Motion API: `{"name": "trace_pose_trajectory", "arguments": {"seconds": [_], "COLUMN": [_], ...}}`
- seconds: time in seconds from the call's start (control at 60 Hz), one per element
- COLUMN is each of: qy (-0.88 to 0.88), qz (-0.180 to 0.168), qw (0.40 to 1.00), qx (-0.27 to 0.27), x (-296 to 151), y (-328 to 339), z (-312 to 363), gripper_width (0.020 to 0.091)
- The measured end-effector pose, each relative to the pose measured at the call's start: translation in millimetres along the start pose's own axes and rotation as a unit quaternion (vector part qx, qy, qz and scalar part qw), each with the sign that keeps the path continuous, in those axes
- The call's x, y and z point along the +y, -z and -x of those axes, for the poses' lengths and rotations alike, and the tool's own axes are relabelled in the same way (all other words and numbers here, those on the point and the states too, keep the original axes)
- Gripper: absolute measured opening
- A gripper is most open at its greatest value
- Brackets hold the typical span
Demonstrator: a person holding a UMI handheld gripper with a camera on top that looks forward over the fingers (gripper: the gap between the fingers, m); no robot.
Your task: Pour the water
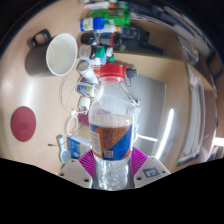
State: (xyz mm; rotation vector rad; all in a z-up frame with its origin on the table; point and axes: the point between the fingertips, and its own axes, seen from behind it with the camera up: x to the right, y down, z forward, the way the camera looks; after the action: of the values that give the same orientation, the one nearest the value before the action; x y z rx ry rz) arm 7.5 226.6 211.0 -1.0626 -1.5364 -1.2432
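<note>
You have the bottle [111,125] pinched between the two fingers [89,161] of the gripper [112,166], the purple pads pressed on its lower body from either side, so it rides directly ahead at twelve o'clock with its red cap [112,71] on top. The cap appears to be still on, though the wide lens makes that hard to confirm; check it before you tip, since nothing will pour through a closed neck.

The white cup [61,54] sits on the table [180,90] at about eleven o'clock, well beyond the bottle. Carry the bottle toward it upright, bring the neck over the rim, then tilt slowly so the brownish liquid inside, roughly half full by my judgement, does not surge. Keep the grip firm and low, since the label [111,140] may be slick.

By count: one bottle, one red cap, one white cup, one dark red disc [22,123] at nine o'clock on the table, and a cluster of small items [105,28] along the far edge at twelve o'clock that I cannot count reliably.
</note>
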Motion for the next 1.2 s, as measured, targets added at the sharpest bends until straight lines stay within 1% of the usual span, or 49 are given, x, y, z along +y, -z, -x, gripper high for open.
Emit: {"name": "trace_pose_trajectory", "arguments": {"seconds": [0.017, 0.083, 0.133, 0.233, 0.3, 0.483, 0.583, 0.667, 0.75, 0.767, 0.783, 0.8, 0.817, 0.85, 0.883, 0.9, 0.967, 1.0, 1.017, 1.067, 1.117, 1.2], "qy": [0.021, 0.094, 0.149, 0.258, 0.299, 0.347, 0.307, 0.226, 0.051, 0.001, -0.056, -0.118, -0.179, -0.3, -0.411, -0.452, -0.607, -0.659, -0.688, -0.729, -0.758, -0.784], "qz": [-0.001, -0.011, -0.012, -0.026, -0.038, -0.049, -0.047, -0.041, -0.02, -0.017, -0.016, -0.016, -0.017, -0.02, -0.019, -0.015, -0.009, -0.009, -0.012, -0.02, -0.029, -0.033], "qw": [1.0, 0.995, 0.988, 0.963, 0.95, 0.934, 0.948, 0.972, 0.998, 1.0, 0.998, 0.993, 0.983, 0.951, 0.907, 0.886, 0.787, 0.743, 0.718, 0.675, 0.641, 0.606], "qx": [0.009, 0.03, 0.047, 0.07, 0.081, 0.078, 0.062, 0.048, 0.016, 0.003, -0.011, -0.026, -0.042, -0.072, -0.086, -0.103, -0.113, -0.113, -0.103, -0.115, -0.115, -0.135], "x": [-4, -25, -36, -59, -73, -88, -82, -72, -52, -48, -46, -45, -45, -48, -48, -44, -35, -30, -31, -28, -28, -35], "y": [-1, -7, -12, -16, -16, -16, -18, -22, -25, -24, -23, -21, -19, -13, -8, -5, 7, 13, 15, 15, 21, 19], "z": [-5, -15, -26, -42, -46, -42, -32, -30, -26, -25, -20, -14, -8, 2, 14, 11, 20, 27, 38, 43, 63, 93], "gripper_width": [0.0416, 0.0417, 0.0416, 0.0417, 0.0417, 0.0416, 0.0414, 0.0415, 0.0413, 0.0453, 0.0412, 0.0458, 0.0416, 0.0415, 0.0416, 0.0415, 0.0418, 0.0418, 0.0416, 0.0418, 0.0417, 0.0417]}}
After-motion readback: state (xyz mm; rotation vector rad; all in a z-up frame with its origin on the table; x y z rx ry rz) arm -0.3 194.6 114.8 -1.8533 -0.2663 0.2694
